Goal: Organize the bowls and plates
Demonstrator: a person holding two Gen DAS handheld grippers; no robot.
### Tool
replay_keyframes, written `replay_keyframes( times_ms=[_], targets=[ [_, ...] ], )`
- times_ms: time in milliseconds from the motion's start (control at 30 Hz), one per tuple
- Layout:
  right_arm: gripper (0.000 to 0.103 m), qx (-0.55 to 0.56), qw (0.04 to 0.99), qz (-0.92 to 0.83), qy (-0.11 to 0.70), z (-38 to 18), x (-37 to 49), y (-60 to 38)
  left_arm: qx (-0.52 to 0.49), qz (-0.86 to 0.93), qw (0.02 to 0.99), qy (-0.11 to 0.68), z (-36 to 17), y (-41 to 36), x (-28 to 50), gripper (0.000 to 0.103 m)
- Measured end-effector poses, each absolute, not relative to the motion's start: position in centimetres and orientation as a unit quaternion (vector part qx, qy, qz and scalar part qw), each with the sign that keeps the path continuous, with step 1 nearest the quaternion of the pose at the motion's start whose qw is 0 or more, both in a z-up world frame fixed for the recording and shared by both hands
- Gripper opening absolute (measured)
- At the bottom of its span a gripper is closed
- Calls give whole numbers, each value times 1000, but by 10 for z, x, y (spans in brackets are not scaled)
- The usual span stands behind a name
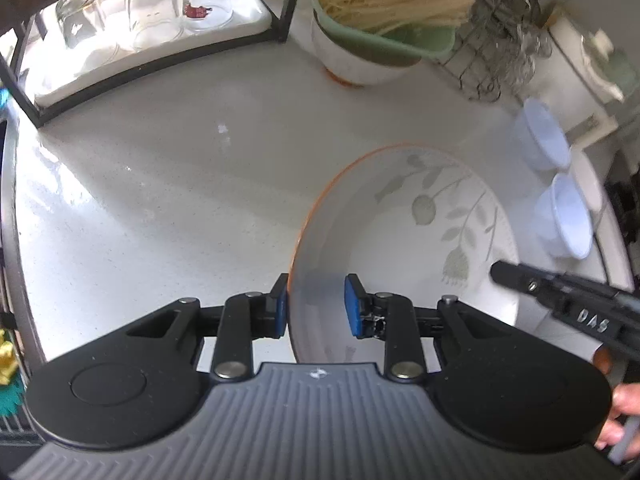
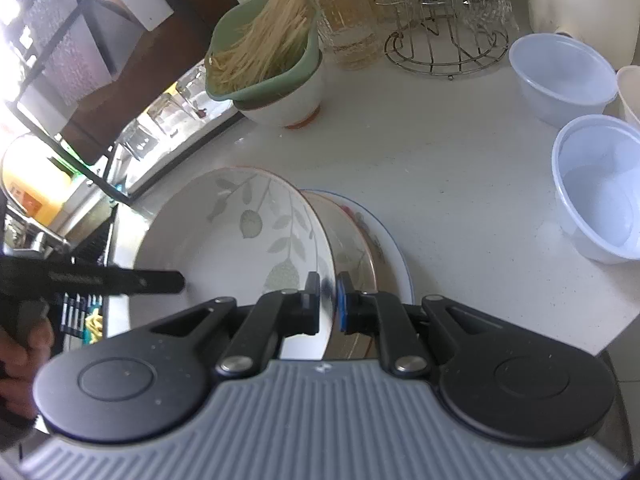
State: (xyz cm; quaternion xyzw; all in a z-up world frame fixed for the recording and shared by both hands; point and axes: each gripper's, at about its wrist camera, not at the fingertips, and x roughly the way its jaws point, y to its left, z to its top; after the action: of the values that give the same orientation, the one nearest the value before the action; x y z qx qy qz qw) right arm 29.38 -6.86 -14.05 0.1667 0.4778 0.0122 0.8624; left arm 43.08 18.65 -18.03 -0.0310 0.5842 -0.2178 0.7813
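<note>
A white deep plate with a grey leaf print and orange rim (image 1: 420, 232) (image 2: 240, 240) hangs tilted between both grippers. My left gripper (image 1: 318, 308) straddles its left rim, one blue pad under the edge and one on the inner face, shut on it. My right gripper (image 2: 328, 304) is shut on the plate's opposite rim. Each gripper shows in the other's view, the right gripper (image 1: 500, 272) and the left gripper (image 2: 176, 280). Under the plate's right side lie an orange-rimmed plate (image 2: 356, 240) and a blue-rimmed plate (image 2: 400, 268), stacked on the white counter (image 2: 460, 160).
Two clear plastic bowls (image 2: 560, 76) (image 2: 600, 192) stand at the right. A green bowl of dry noodles (image 2: 264, 72) rests in a white bowl (image 2: 296, 104) at the back. A wire rack (image 2: 444, 48) holds glasses. A black-framed tray (image 1: 140, 40) holds upturned glasses.
</note>
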Motion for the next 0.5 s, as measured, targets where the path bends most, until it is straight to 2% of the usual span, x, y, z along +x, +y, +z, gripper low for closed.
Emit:
replay_keyframes(
  times_ms=[333, 500],
  targets=[
    [12, 137, 869, 10, 475, -148, 292, -67, -31, -195, 780, 593, -185, 175, 432, 32],
    [11, 165, 869, 13, 466, -145, 290, -78, -80, -154, 779, 602, -190, 175, 435, 32]
  ],
)
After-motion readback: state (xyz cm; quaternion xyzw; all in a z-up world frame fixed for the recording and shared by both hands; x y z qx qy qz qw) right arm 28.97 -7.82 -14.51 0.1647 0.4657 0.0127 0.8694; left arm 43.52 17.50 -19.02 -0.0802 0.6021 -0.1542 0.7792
